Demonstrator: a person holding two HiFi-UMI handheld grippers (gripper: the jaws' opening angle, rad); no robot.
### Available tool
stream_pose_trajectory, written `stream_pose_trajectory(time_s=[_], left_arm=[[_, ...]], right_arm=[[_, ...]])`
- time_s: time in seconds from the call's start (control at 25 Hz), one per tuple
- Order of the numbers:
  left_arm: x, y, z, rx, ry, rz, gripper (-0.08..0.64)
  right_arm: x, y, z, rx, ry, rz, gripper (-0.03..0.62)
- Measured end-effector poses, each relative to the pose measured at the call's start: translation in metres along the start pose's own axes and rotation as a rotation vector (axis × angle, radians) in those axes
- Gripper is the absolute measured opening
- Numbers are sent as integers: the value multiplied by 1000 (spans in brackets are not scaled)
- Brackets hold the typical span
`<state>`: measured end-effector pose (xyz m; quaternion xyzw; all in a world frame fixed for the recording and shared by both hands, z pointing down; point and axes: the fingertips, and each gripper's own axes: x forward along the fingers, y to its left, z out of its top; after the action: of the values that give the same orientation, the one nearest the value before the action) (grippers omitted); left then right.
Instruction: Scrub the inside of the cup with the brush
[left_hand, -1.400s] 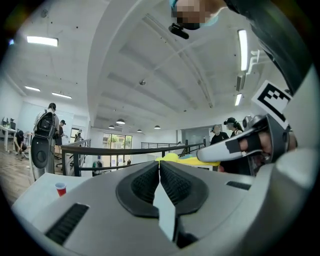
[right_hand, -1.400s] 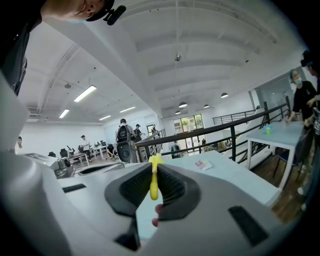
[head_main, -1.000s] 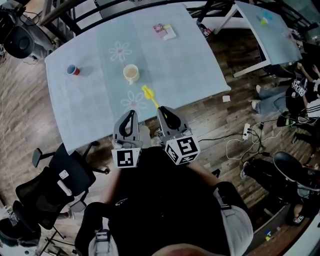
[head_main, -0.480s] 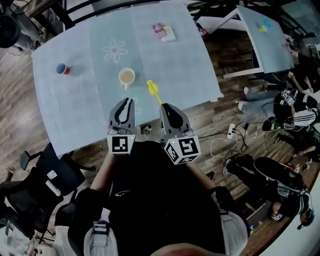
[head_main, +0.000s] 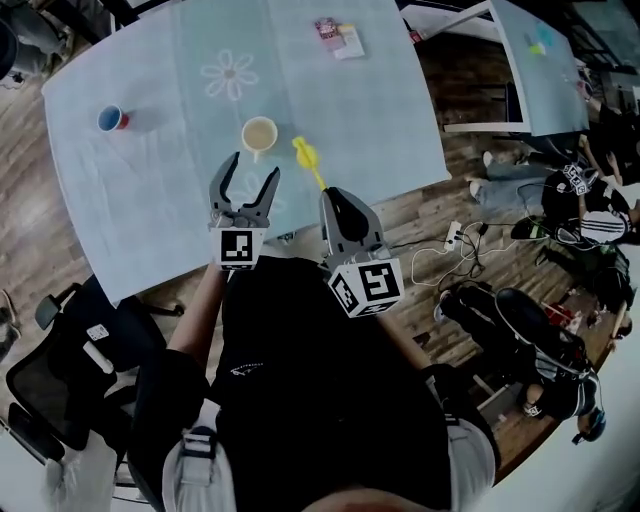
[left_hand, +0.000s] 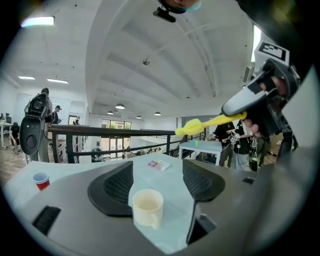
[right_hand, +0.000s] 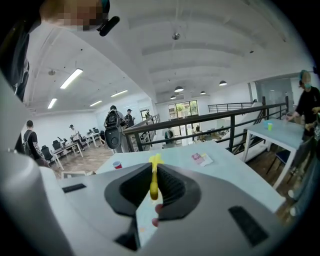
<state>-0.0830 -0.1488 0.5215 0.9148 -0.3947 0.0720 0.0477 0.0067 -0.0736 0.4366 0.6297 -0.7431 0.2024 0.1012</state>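
Observation:
A cream cup (head_main: 259, 133) stands upright on the pale blue table (head_main: 150, 190). My left gripper (head_main: 248, 174) hovers just short of it, and its jaws are opening. In the left gripper view the cup (left_hand: 146, 207) shows ahead between the spread jaws of the left gripper (left_hand: 157, 168), untouched by either. My right gripper (head_main: 334, 201) is shut on the handle of a yellow brush (head_main: 305, 161), whose head points toward the cup's right side. The brush (right_hand: 154, 186) stands clamped between the jaws of the right gripper (right_hand: 154, 169) in its own view. From the left gripper view the brush (left_hand: 200, 125) hangs in the air.
A small red cup (head_main: 111, 119) sits at the table's far left, and a pink and white packet (head_main: 338, 36) lies at its far edge. A second table (head_main: 545, 70) stands to the right. A black chair (head_main: 60, 370) is at the lower left. Cables and seated people are on the floor at the right.
The left jaws have gone from shut to wide apart. Both grippers have moved forward over the table toward the cup. The brush has stayed in the right gripper.

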Motion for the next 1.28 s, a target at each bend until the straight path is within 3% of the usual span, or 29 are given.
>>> stream_pose_trajectory(time_s=[0.24, 0.48, 0.72, 1.0, 1.28], left_arm=[[27, 13, -72, -12, 142, 8, 377], [58, 22, -129, -50, 259, 84, 397], [78, 24, -142, -42, 253, 133, 397], [98, 24, -170, -41, 291, 129, 400], [104, 25, -166, -8, 252, 114, 399]], right_arm=[[11, -1, -7, 10, 33, -49, 38], [13, -1, -13, 37, 64, -107, 38], [10, -3, -21, 41, 95, -144, 38], [17, -7, -25, 35, 111, -164, 38], [14, -5, -28, 43, 127, -160, 38]])
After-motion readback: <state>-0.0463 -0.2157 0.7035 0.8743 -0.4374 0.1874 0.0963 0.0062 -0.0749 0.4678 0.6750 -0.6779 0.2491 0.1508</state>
